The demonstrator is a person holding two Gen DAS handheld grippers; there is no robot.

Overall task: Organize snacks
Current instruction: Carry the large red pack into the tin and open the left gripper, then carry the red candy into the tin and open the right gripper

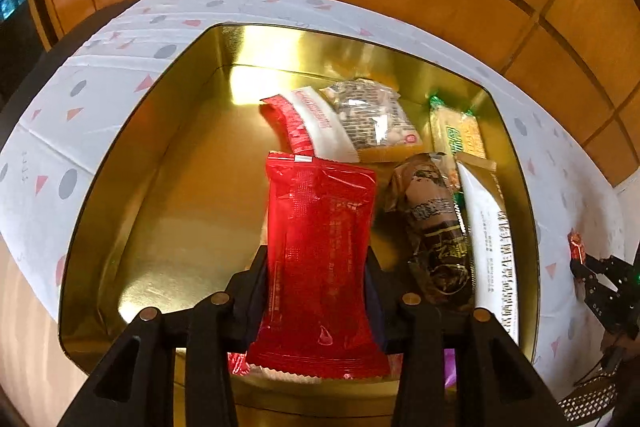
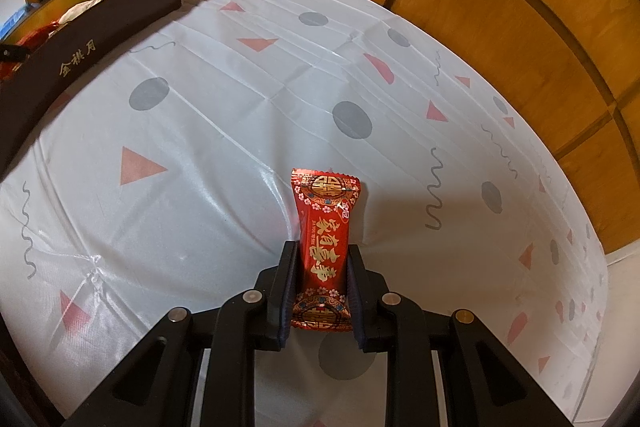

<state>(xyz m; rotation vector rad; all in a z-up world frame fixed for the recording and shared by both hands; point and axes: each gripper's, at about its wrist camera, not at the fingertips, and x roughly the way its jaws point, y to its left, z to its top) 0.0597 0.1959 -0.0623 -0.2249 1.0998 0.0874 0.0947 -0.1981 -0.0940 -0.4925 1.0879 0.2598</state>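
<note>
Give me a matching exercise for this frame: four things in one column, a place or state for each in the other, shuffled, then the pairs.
Things:
1. plain red packet
2. red-and-gold candy
3. brown wrapper
4. gold tin

Places or states:
A. lying in the tin, toward its right side
B. between the left gripper's fingers, above the tin
C. on the patterned tablecloth, partly filled
D. clamped in the right gripper over the tablecloth

Pairs: 1-B, 2-D, 3-A, 4-C
</note>
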